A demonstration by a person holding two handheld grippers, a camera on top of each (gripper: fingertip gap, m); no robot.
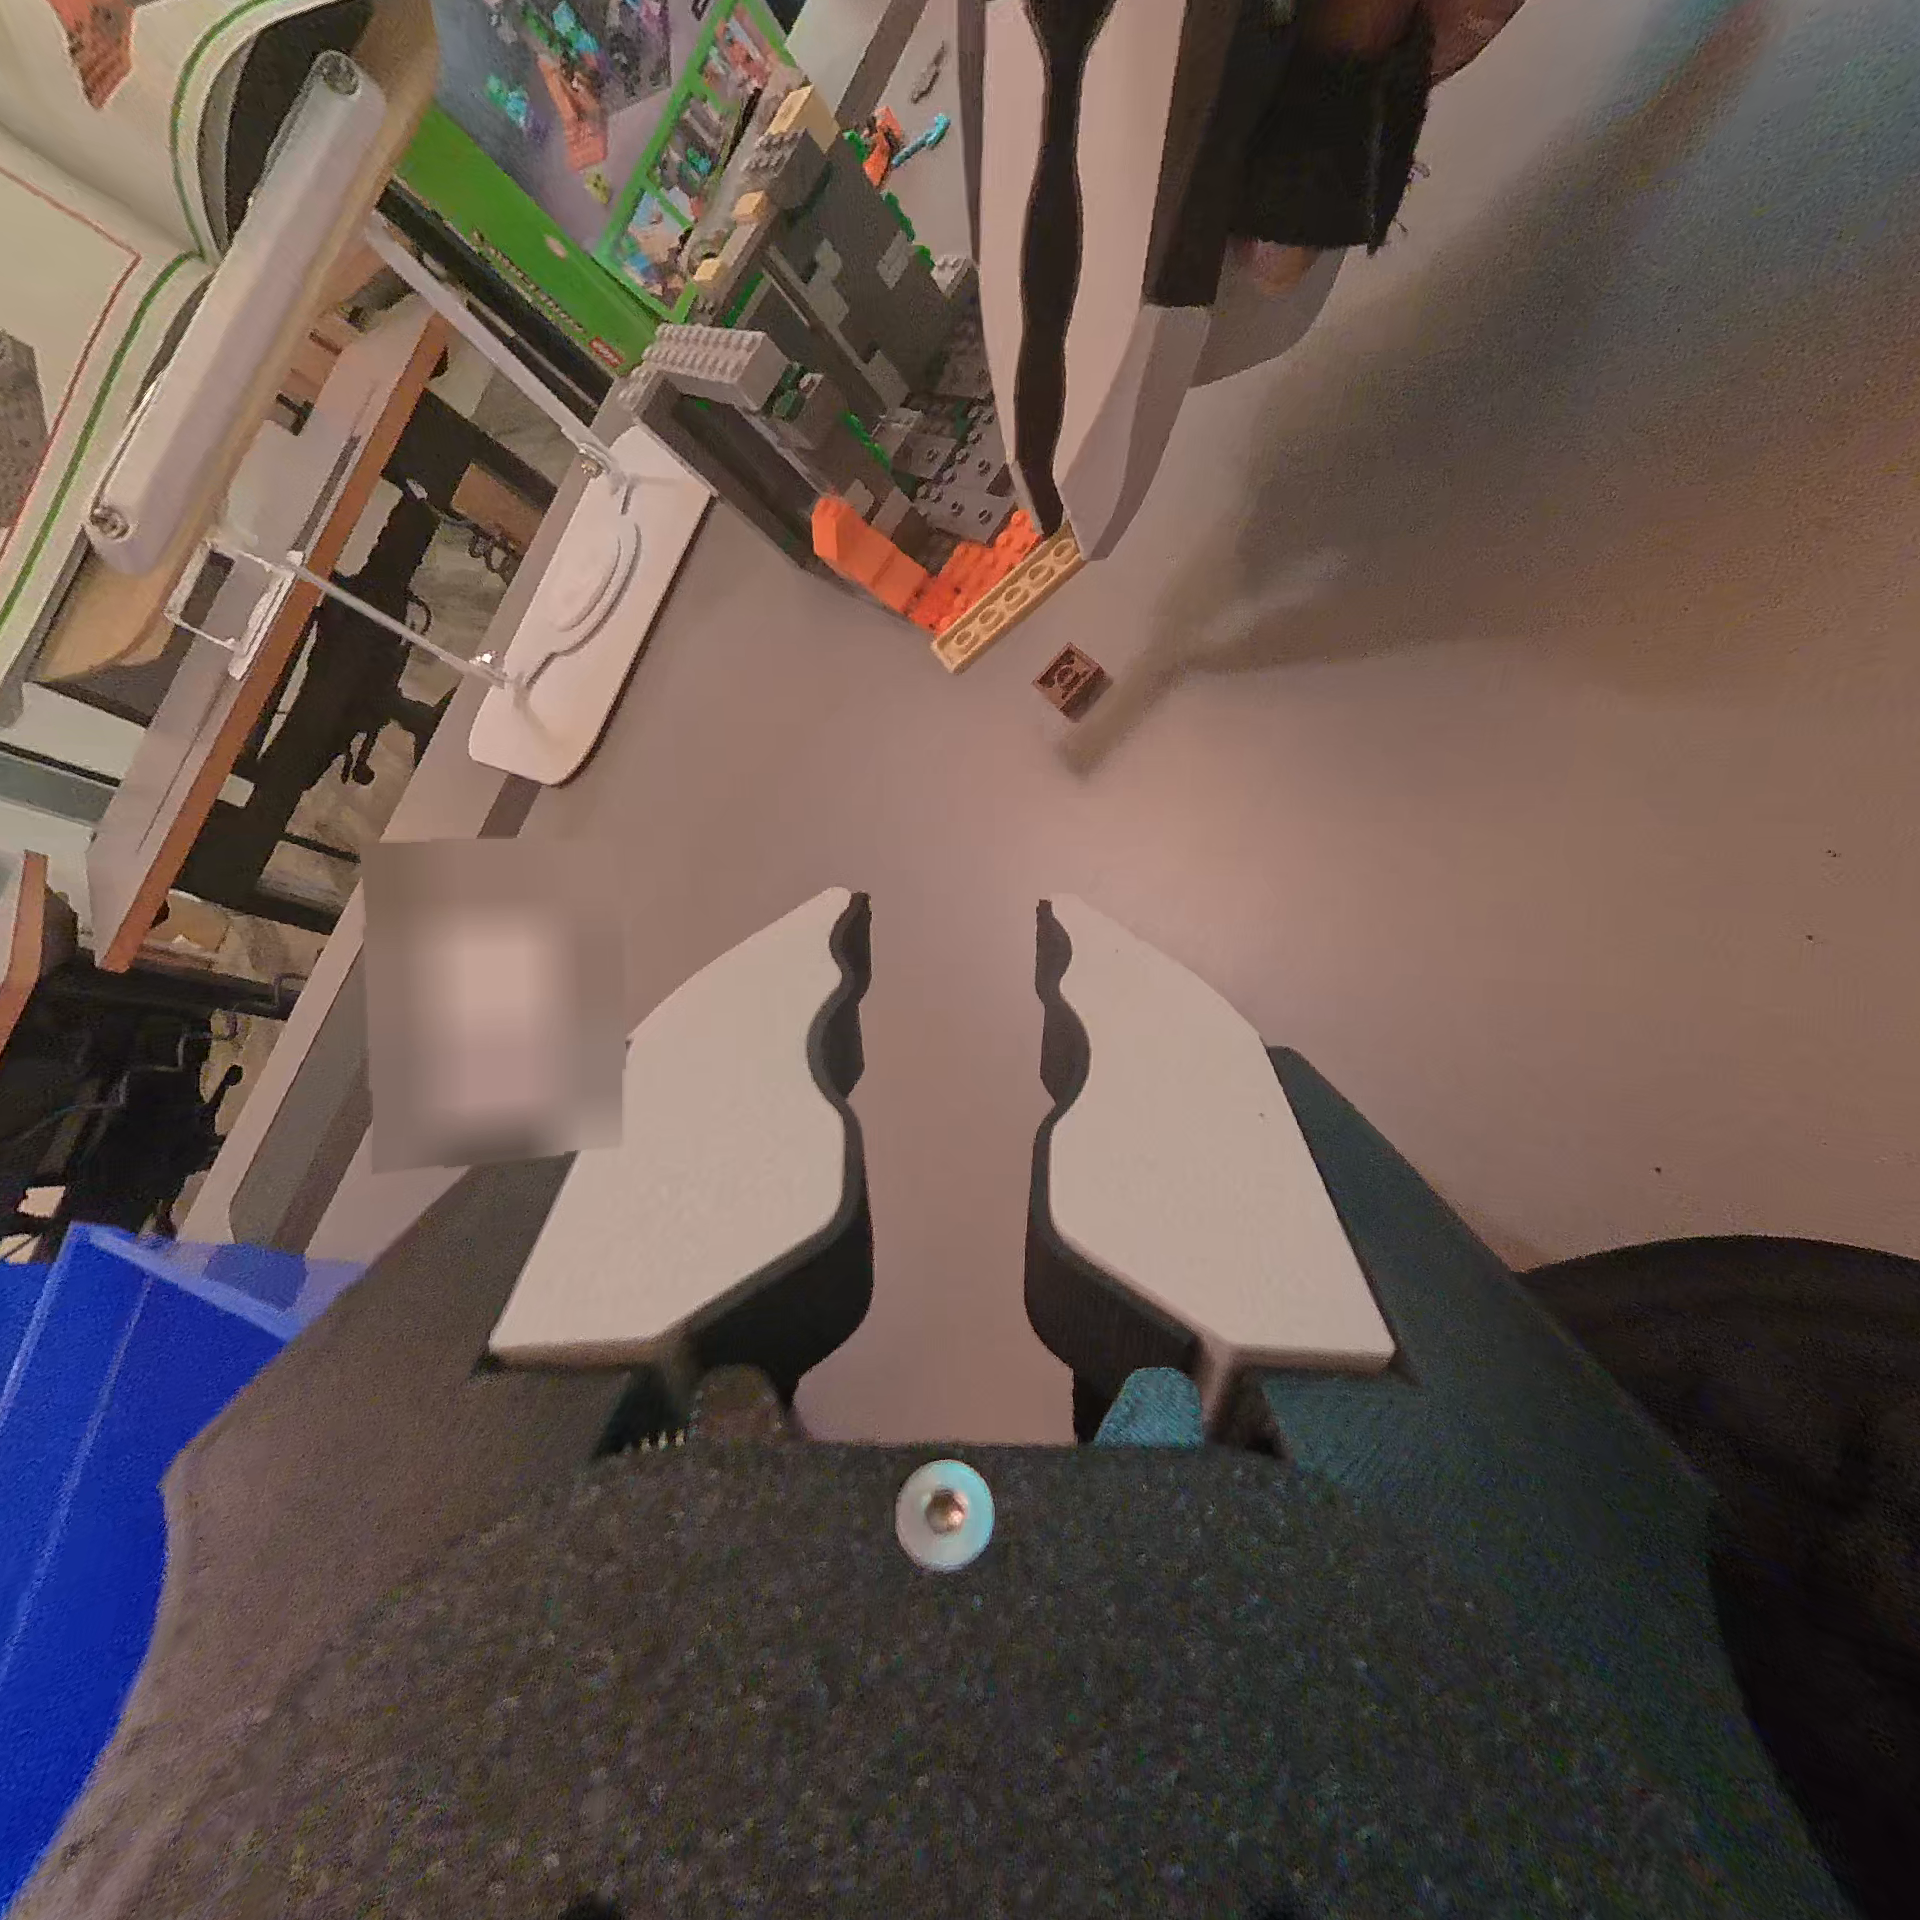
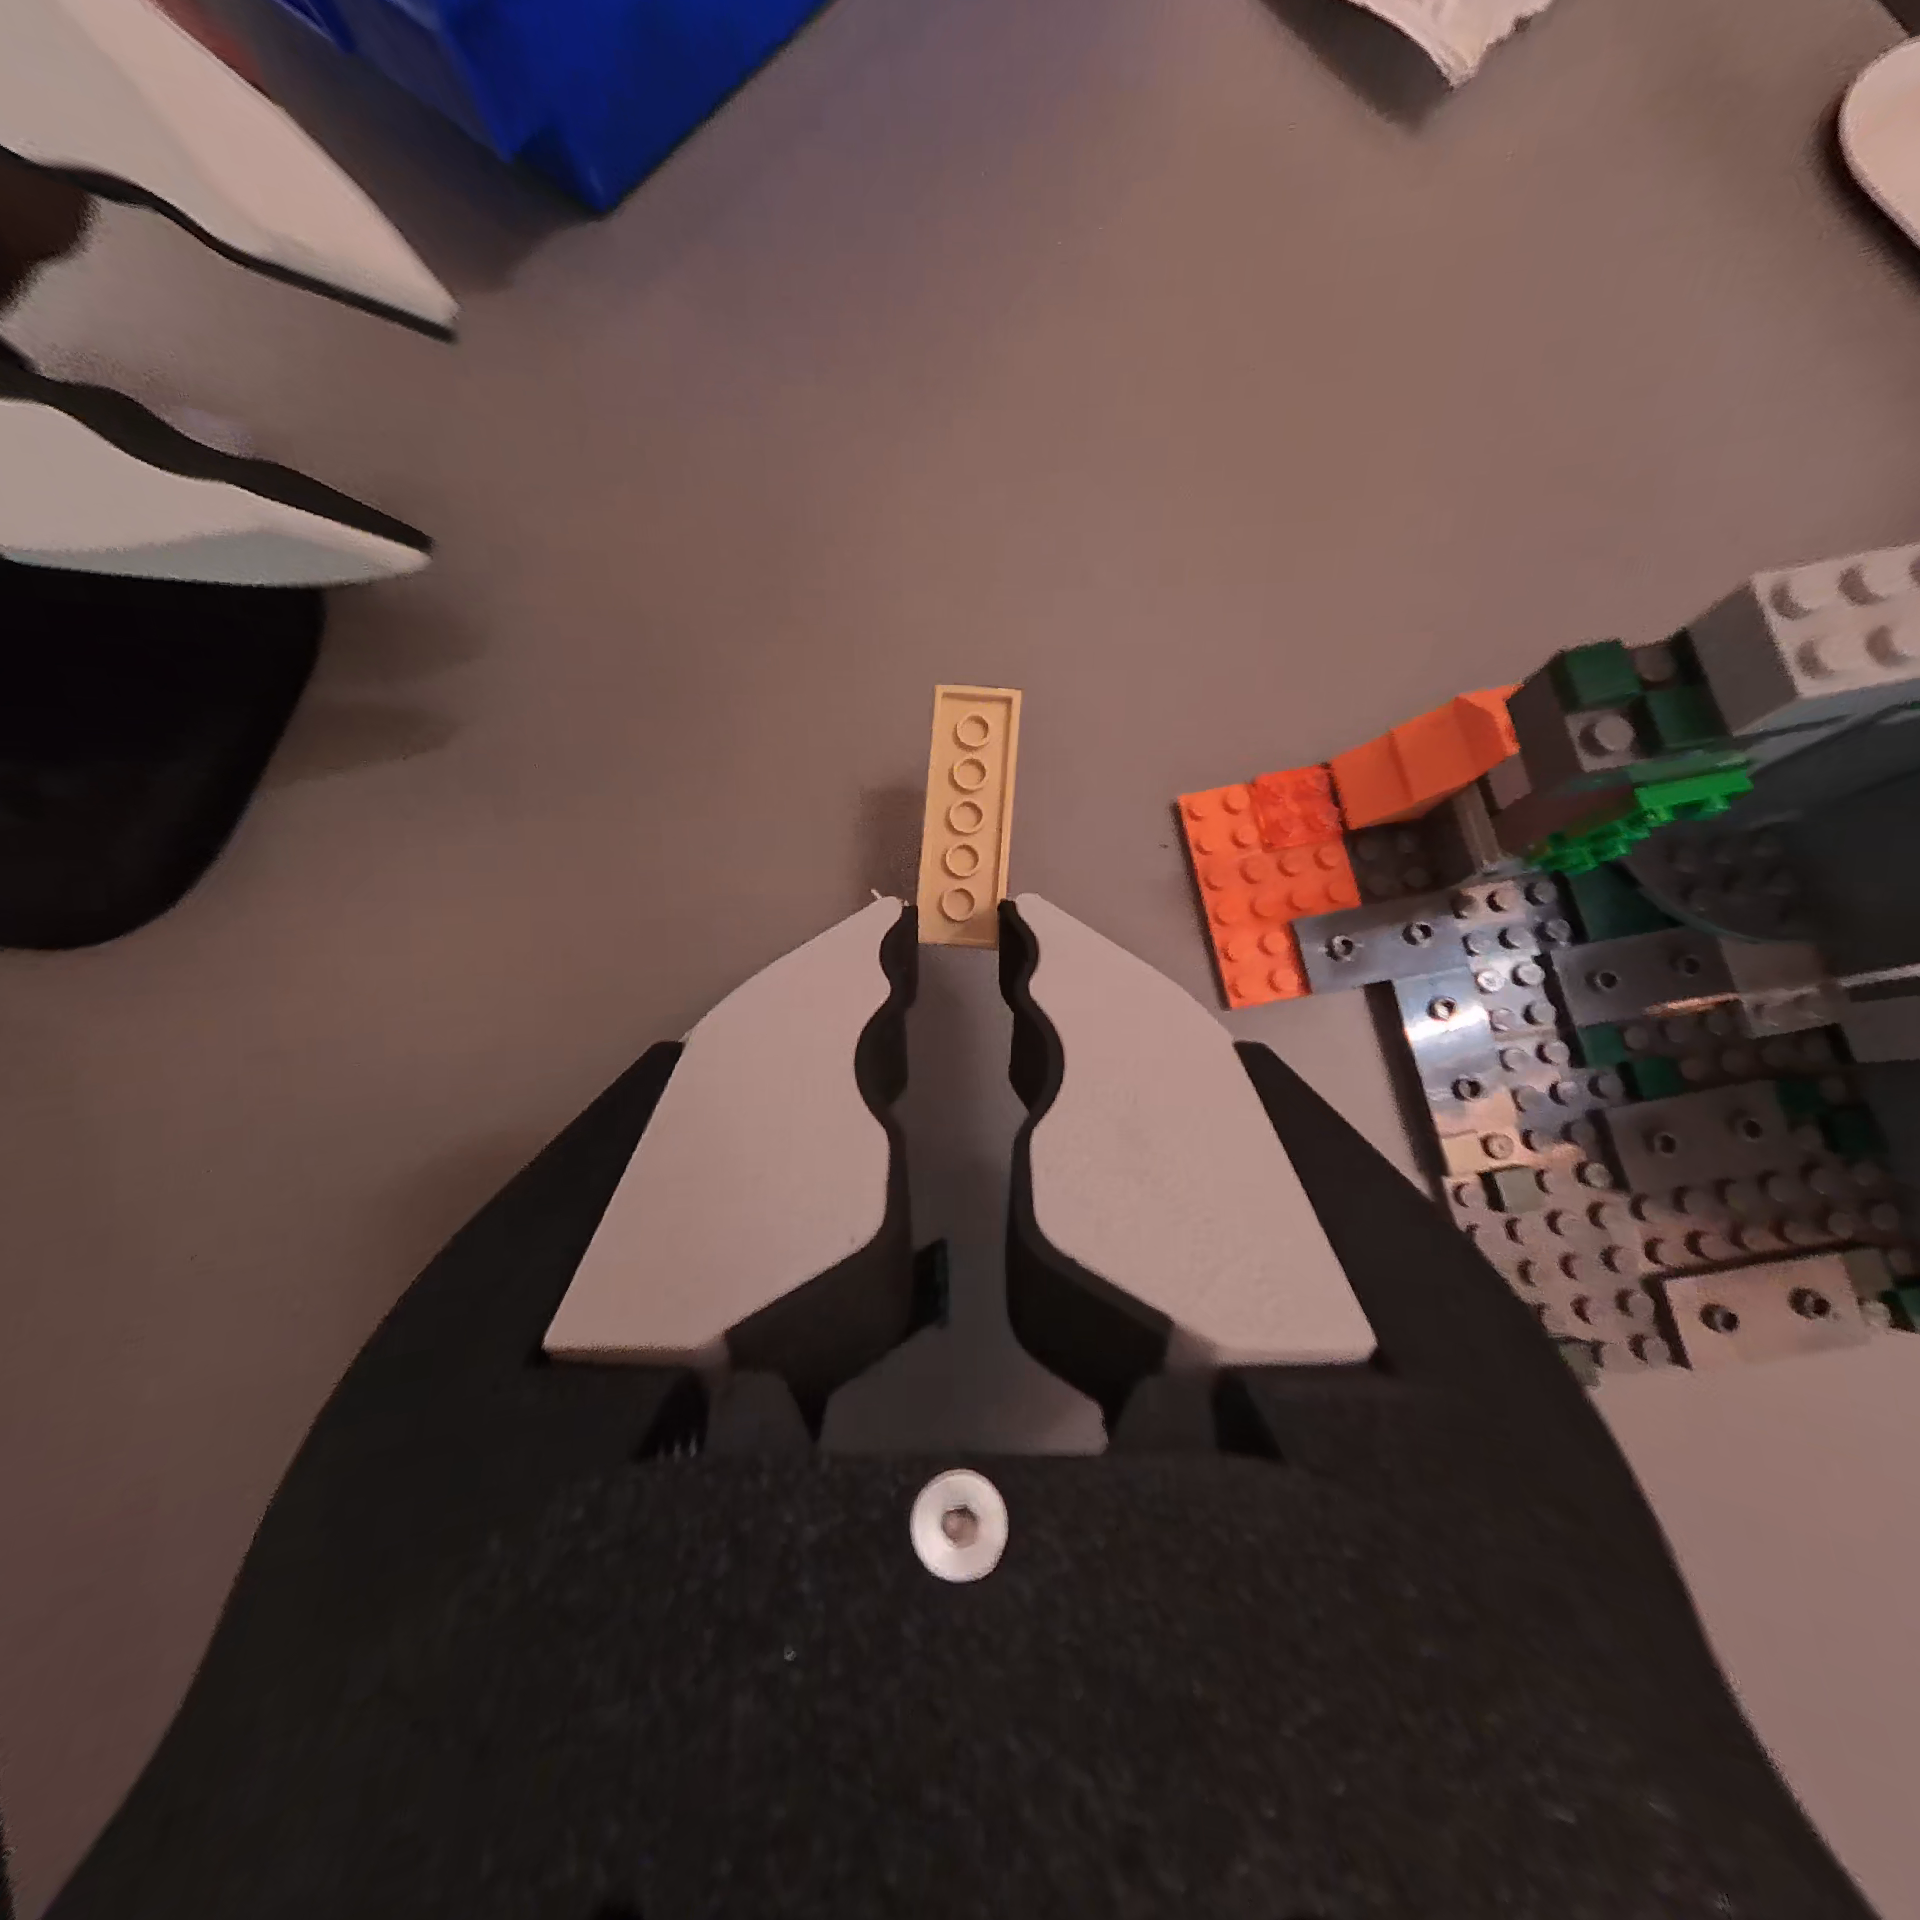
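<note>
Two grippers on my feeds: right gripper (image 2: 958, 914) has its pads pinching the near end of a tan plate (image 2: 966, 816), underside toward me, so the rest pokes forward above the grey table (image 2: 727, 520), beside the brick build (image 2: 1558, 987). Left gripper (image 1: 951, 914) hangs spread apart, nothing between.

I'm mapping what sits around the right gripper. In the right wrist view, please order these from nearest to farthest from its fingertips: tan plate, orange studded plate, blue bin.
1. Tan plate: pinched at its near end between the right gripper's fingertips, underside up.
2. Orange studded plate: to the right, at the brick model's corner.
3. Blue bin: far ahead, upper left.
</note>
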